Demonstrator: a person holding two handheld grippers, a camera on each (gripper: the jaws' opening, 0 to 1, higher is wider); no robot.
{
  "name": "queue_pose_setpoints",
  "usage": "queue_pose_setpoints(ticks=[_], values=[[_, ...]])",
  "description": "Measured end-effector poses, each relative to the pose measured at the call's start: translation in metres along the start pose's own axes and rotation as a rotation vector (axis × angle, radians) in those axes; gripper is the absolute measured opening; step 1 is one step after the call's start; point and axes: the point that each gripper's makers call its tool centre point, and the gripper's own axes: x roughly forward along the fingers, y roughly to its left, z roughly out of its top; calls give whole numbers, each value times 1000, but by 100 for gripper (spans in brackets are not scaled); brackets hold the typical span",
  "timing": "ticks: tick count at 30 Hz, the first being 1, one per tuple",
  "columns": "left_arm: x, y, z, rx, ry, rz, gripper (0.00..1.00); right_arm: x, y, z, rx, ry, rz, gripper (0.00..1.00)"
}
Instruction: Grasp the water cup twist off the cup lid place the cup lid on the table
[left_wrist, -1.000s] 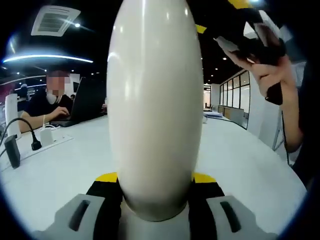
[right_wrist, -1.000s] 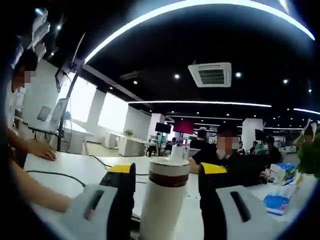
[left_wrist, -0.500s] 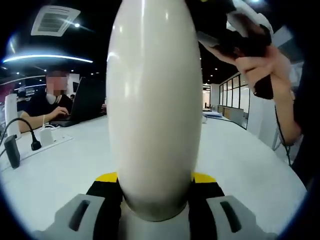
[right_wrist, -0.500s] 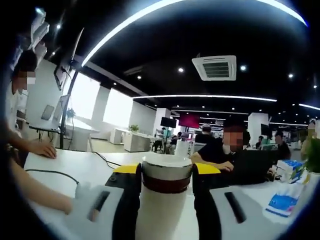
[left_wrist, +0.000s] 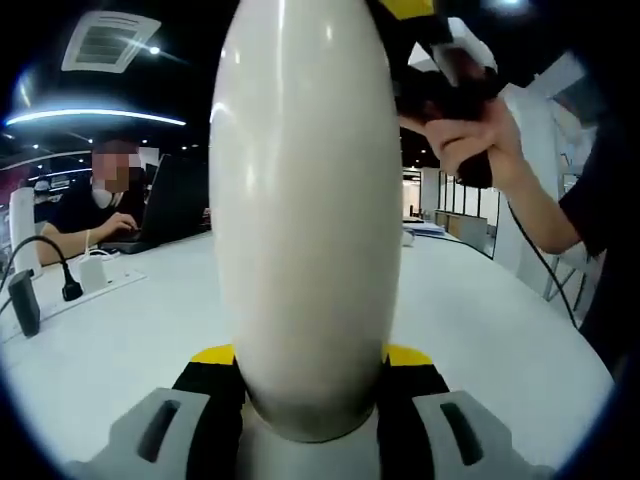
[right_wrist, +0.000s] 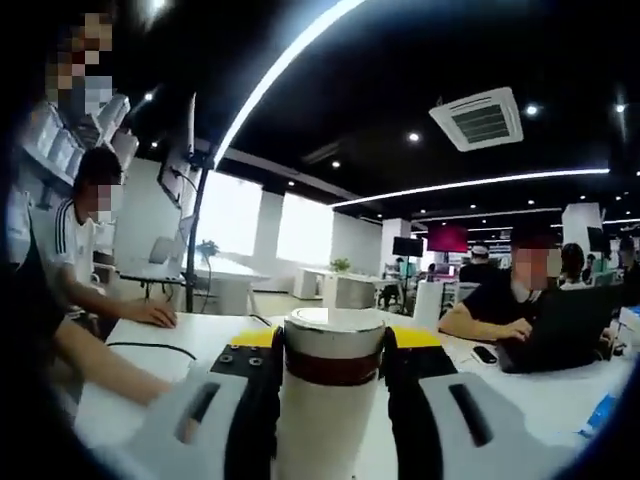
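Left gripper fingers clamp the lower body of the white water cup, held upright above the white table. Right gripper fingers press both sides of the cup lid at the cup's top. A person's hand holds the right gripper's handle.

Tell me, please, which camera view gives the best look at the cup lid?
The right gripper view: the cup lid stands centred between that gripper's fingers, showing its flat top, metallic side and dark band. The left gripper view shows the white water cup body up close, but its top runs out of frame, so the lid cannot be made out.
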Motion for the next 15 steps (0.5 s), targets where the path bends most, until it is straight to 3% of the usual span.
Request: queue_pose_setpoints(ticks=[15], values=[[1, 0, 0, 1, -1, -4, 54, 0, 3, -3, 159, -57, 368, 43]])
